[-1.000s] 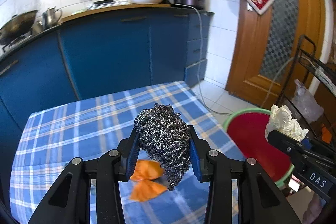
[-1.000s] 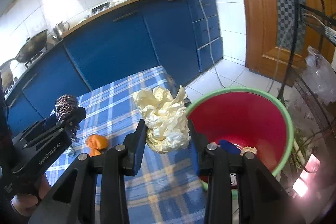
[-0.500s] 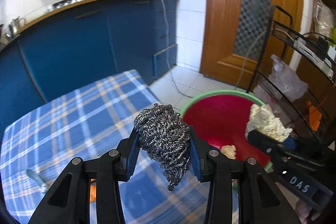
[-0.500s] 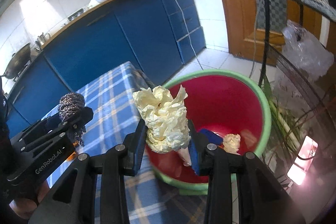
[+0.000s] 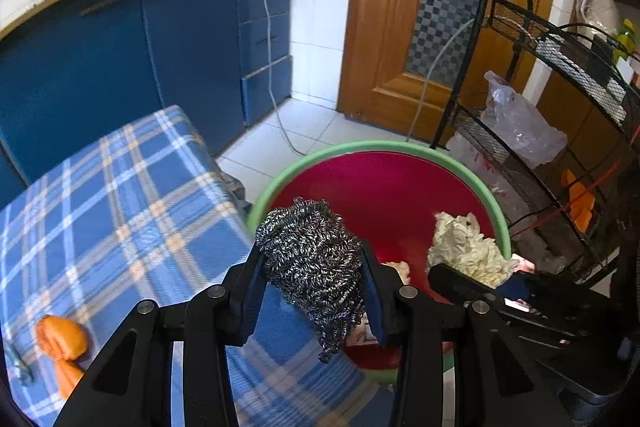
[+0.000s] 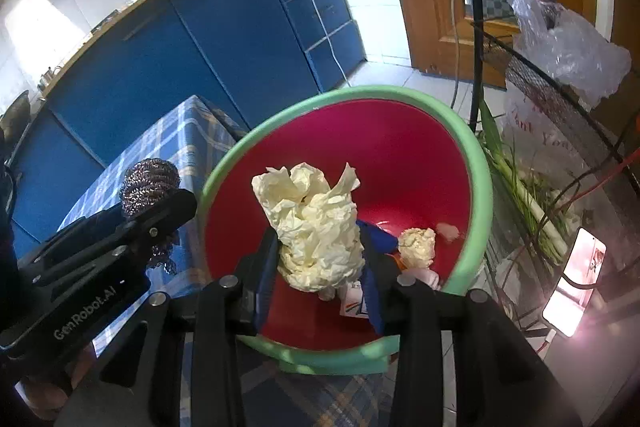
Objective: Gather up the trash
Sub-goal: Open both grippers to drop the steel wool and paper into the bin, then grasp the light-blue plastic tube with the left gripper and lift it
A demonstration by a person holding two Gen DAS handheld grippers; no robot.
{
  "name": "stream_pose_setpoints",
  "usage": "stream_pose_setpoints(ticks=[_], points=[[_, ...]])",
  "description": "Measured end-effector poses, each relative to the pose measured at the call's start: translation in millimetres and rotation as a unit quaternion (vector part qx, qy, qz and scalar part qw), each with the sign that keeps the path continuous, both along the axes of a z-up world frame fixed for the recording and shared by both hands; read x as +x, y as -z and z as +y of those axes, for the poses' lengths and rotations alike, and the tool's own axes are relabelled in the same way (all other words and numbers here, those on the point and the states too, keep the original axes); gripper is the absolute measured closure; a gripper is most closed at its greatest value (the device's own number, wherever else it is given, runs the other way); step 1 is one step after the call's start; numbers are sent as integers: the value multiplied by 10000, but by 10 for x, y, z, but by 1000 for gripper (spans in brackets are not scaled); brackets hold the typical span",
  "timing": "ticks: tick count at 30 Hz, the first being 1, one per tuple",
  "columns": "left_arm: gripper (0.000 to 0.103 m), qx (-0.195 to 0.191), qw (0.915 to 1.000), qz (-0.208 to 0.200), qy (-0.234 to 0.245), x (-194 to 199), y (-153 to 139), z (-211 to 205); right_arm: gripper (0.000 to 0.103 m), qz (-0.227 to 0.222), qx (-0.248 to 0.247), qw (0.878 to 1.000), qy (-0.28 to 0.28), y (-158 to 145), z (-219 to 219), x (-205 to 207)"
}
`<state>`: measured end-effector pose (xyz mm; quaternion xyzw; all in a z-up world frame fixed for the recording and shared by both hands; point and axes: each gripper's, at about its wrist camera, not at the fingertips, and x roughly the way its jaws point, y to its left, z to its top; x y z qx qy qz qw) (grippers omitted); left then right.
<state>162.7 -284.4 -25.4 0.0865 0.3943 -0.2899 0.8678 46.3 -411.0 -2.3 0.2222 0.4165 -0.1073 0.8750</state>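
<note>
My left gripper (image 5: 314, 291) is shut on a grey steel wool scrubber (image 5: 314, 259), held at the table's right edge just beside the bin's rim. My right gripper (image 6: 318, 267) is shut on a crumpled cream paper wad (image 6: 316, 227), held over the red bin with a green rim (image 6: 478, 163). The bin (image 5: 384, 147) holds a smaller paper wad (image 6: 418, 247), a blue item and other scraps. An orange peel (image 5: 60, 341) lies on the blue checked tablecloth (image 5: 120, 195). The scrubber also shows in the right wrist view (image 6: 150, 183).
A black wire rack (image 5: 560, 59) with a plastic bag (image 5: 520, 123) stands right of the bin. Blue kitchen cabinets (image 5: 120, 47) run behind the table. A wooden door (image 5: 420, 27) is at the back. Green onions (image 6: 524, 203) lie by the rack.
Both grippers have swung right from over the table towards the bin, each keeping its load. The paper wad is now over the bin's inside; the scrubber has reached the table edge.
</note>
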Motion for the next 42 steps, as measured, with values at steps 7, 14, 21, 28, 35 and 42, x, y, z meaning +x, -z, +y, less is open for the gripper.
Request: stream_pose_setpoints(ticks=[7, 14, 21, 28, 35, 42], points=[[51, -121, 9995, 284, -12, 63, 75, -50, 55, 74, 215, 9997, 44, 114, -99, 7], [46, -161, 9994, 252, -150, 51, 31, 18, 47, 52, 281, 9995, 127, 122, -114, -22], [46, -219, 9989, 159, -395, 24, -84, 249, 47, -20, 231, 9996, 160, 27, -91, -85], [46, -254, 9967, 2, -775, -42, -233, 630, 44, -156, 180, 9997, 73, -124, 58, -145], [44, -255, 9917, -148, -1255, -113, -368, 1133, 38, -256, 132, 9995, -110, -249, 277, -156], [40, -166, 9815, -185, -1896, -145, -373, 1655, 29, -273, 67, 9993, -241, -321, 509, -140]])
